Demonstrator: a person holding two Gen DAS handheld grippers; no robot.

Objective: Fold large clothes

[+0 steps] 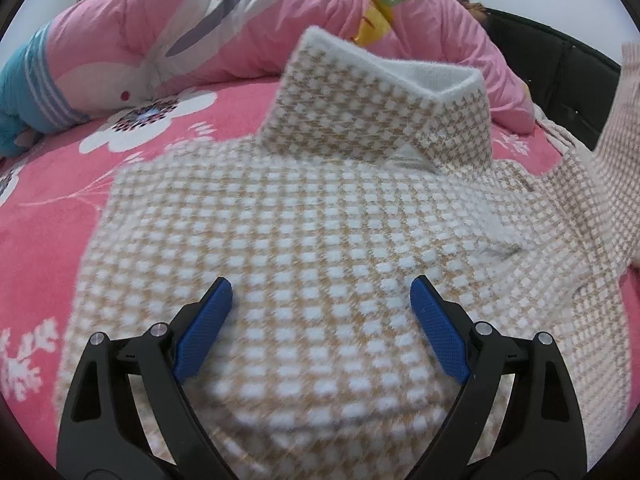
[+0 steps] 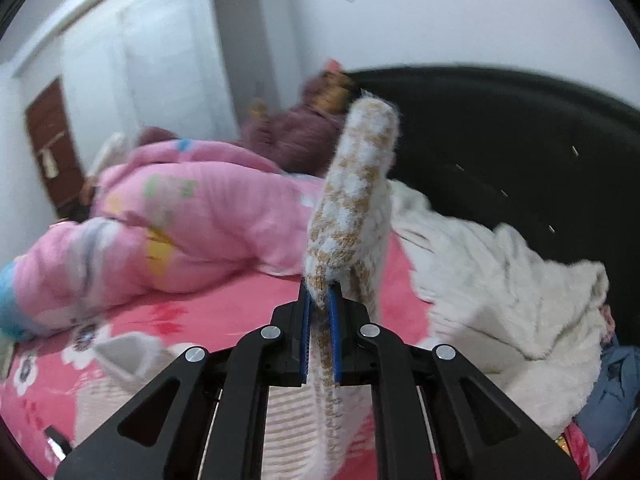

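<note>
On a bed [image 1: 60, 200] with a pink flowered sheet, the checked coat [image 1: 304, 232] lies flat, collar away. The left gripper [image 1: 322, 300] hovers spread over its middle. The right gripper [image 2: 320, 300] pinches the sleeve [image 2: 352, 192], raised off to the right.

L claw [image 1: 322, 294]: I have it pitched downward, blue fingers spread wide with nothing pinched between them | R claw [image 2: 320, 294]: I have it tipped slightly downward, fingers clamped tight on a fold of checked fabric [image 2: 352, 192]
</note>
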